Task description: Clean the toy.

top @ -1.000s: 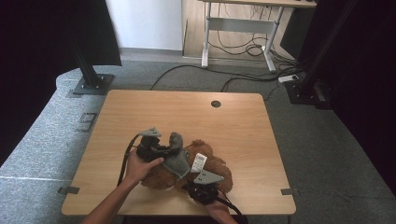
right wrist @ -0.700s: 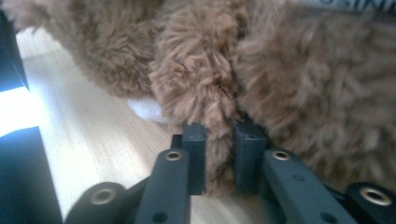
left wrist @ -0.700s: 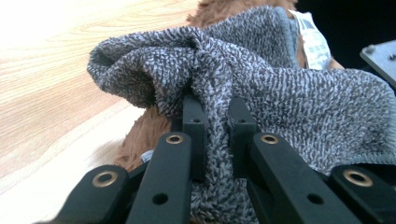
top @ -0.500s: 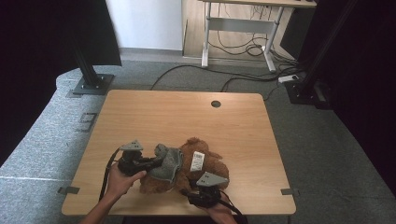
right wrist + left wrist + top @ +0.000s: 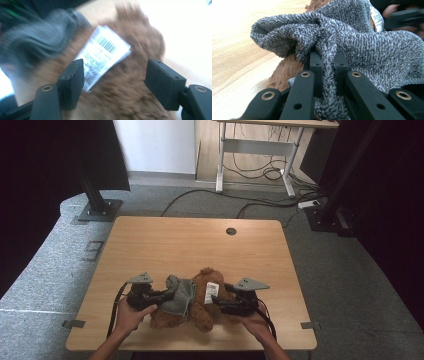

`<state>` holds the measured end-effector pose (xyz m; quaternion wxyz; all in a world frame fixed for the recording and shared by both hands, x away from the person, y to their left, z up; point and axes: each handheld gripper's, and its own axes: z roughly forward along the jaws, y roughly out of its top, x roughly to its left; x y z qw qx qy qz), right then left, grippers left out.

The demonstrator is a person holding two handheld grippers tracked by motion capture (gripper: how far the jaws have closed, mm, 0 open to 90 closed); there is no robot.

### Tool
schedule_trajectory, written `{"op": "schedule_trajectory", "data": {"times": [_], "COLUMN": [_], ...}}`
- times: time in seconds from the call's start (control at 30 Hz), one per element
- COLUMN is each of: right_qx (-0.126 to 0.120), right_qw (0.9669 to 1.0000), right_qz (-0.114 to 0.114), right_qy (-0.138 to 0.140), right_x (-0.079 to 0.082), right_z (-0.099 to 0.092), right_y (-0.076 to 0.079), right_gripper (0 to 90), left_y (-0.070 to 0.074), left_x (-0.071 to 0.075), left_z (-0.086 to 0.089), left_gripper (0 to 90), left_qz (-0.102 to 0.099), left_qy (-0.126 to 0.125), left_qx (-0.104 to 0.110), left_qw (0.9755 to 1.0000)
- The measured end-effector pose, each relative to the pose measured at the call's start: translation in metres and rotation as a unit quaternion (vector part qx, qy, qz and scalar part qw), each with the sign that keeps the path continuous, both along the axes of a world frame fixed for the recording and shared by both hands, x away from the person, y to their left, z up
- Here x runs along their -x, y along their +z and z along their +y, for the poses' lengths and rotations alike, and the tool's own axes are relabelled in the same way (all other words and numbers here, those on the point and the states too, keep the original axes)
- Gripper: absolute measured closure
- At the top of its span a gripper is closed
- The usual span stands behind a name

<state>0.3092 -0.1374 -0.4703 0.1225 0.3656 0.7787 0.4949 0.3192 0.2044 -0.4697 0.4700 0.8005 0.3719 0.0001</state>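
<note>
Since the earlier frames the left gripper (image 5: pixel 167 296) has shifted out toward the left edge of the table (image 5: pixel 165 240), dragging the grey towel (image 5: pixel 179 295) with it, and the right gripper (image 5: pixel 216 300) has come up from the near edge to sit level with the brown teddy bear (image 5: pixel 205 312).

Left gripper: jaws clamped together on a bunched fold of the towel. In the left gripper view the terry cloth (image 5: pixel 352 37) is pinched tight between the two black fingers (image 5: pixel 315 67) and spills over them on both sides. Brown fur shows beneath the cloth at lower left.

Right gripper: jaws have just been opening and now stand wide apart. In the right gripper view, blurred, the bear's fur (image 5: pixel 130 95) and its white barcode tag (image 5: pixel 105 53) lie between the pads, but neither pad presses on them. Nothing is held.

Position of things: the bear lies near the front middle of the table, between the two grippers. The towel is draped over the bear's left side, one end gathered in the left gripper. The white tag (image 5: pixel 212 291) lies on top of the bear, just beside the right gripper's tips.

No container is on the table; bear and towel lie directly on the wood.
</note>
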Motion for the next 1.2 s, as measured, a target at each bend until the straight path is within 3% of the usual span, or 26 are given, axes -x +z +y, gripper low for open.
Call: {"op": "schedule_trajectory", "data": {"times": [0.07, 0.2, 0.33, 0.57, 0.73, 0.83, 0.9, 1.03, 1.2], "right_qx": [-0.002, 0.01, 0.029, 0.049, 0.053, 0.065, 0.06, 0.054, 0.063], "right_qw": [0.9997, 0.9994, 0.9983, 0.9986, 0.9982, 0.9958, 0.9955, 0.996, 0.9965], "right_qz": [0.022, 0.027, 0.039, 0.001, -0.026, -0.056, -0.061, -0.06, -0.054], "right_qy": [0.006, 0.02, 0.031, 0.019, -0.008, -0.031, -0.041, -0.037, -0.012], "right_x": [-0.006, -0.005, -0.004, 0.006, 0.014, 0.019, 0.02, 0.026, 0.04], "right_z": [-0.001, 0.001, 0.0, 0.001, 0.0, -0.003, -0.007, -0.009, -0.004], "right_y": [-0.013, -0.025, -0.034, -0.04, -0.043, -0.045, -0.047, -0.051, -0.055], "right_gripper": [29.5, 29.0, 34.7, 67.9, 73.0, 74.2, 74.2, 74.6, 75.2], "left_y": [-0.001, -0.002, -0.002, -0.007, -0.01, -0.01, -0.009, -0.008, -0.002], "left_x": [0.0, -0.002, 0.0, -0.001, -0.01, -0.02, -0.024, -0.02, -0.005], "left_z": [0.0, -0.002, -0.005, -0.009, -0.017, -0.027, -0.033, -0.029, -0.014], "left_gripper": [81.2, 81.2, 81.1, 81.1, 81.1, 81.1, 81.0, 81.0, 80.8], "left_qz": [0.001, 0.005, 0.001, -0.007, -0.013, -0.014, -0.018, -0.022, -0.006], "left_qy": [-0.002, -0.004, -0.007, -0.002, 0.002, -0.003, -0.008, -0.018, -0.042], "left_qx": [0.002, 0.005, 0.003, 0.009, 0.011, 0.008, 0.002, 0.002, 0.038], "left_qw": [1.0, 1.0, 1.0, 0.9999, 0.9998, 0.9999, 0.9998, 0.9996, 0.9984]}}
